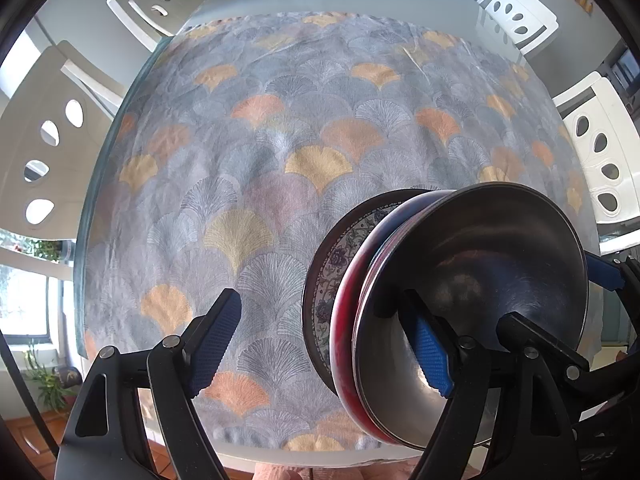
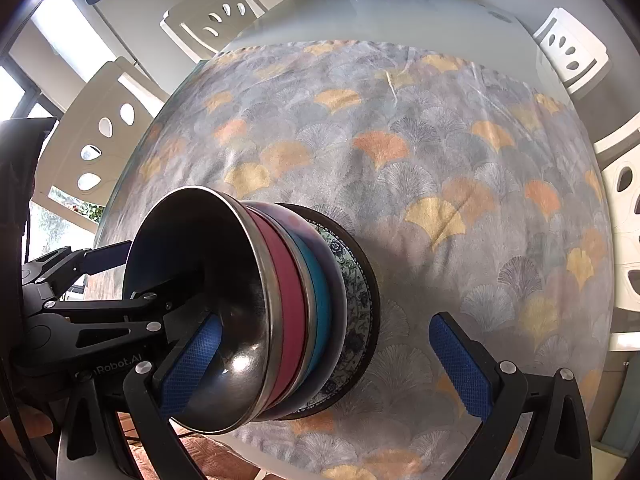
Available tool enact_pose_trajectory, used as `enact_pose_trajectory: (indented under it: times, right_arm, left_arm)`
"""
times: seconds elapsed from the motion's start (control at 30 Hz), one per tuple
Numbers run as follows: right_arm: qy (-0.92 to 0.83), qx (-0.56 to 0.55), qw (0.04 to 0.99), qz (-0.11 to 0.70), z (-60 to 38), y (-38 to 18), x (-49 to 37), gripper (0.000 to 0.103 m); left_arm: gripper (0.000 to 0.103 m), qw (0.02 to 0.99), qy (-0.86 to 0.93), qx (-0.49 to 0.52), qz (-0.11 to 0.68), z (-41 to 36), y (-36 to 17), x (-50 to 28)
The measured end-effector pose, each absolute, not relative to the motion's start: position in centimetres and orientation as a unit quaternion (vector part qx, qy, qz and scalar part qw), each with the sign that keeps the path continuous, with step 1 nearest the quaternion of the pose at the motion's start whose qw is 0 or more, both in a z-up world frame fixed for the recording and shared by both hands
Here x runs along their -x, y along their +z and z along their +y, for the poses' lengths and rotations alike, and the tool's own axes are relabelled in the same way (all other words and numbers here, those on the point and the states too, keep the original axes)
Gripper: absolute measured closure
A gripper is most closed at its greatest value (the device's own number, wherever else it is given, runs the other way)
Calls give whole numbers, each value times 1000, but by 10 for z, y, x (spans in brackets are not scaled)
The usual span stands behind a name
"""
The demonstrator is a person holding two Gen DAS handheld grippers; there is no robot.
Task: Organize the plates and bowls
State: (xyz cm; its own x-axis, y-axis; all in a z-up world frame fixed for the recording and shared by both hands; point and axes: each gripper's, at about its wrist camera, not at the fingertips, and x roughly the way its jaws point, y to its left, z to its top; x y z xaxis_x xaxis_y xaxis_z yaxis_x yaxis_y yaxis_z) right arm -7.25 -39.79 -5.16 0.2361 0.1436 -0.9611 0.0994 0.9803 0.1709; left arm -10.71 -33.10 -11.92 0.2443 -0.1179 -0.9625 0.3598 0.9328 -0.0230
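Left wrist view: the left tool (image 1: 326, 344) stands wide open with nothing between its blue pads; one finger (image 1: 434, 354) reaches in front of the steel bowl (image 1: 492, 276), and whether it touches I cannot tell.
Stack, left view: the steel bowl tops a red bowl (image 1: 348, 320) and a patterned plate (image 1: 324, 280), all nested near the desk's near edge, toward its right corner, on the tablecloth (image 1: 280, 140).
Right wrist view: the right tool (image 2: 326, 364) is also open, gripping nothing; the stack sits by its left finger (image 2: 192, 360).
Stack, right view: steel bowl (image 2: 208, 300), red bowl (image 2: 286, 304), a teal bowl (image 2: 320, 312), then the patterned plate (image 2: 356, 300) at the bottom.
Progress: the stacking looks finished, since no loose dish shows on the cloth.
Left to do: probably only withdrawing both tools.
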Motion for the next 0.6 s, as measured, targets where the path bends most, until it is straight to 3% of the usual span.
enact_pose_trajectory:
  times: [0.6]
  right_arm:
    - [13,-99,780,618,-401,-53,74,0]
  left_arm:
    - [21,781,-152,-109,596,-334,-121,106]
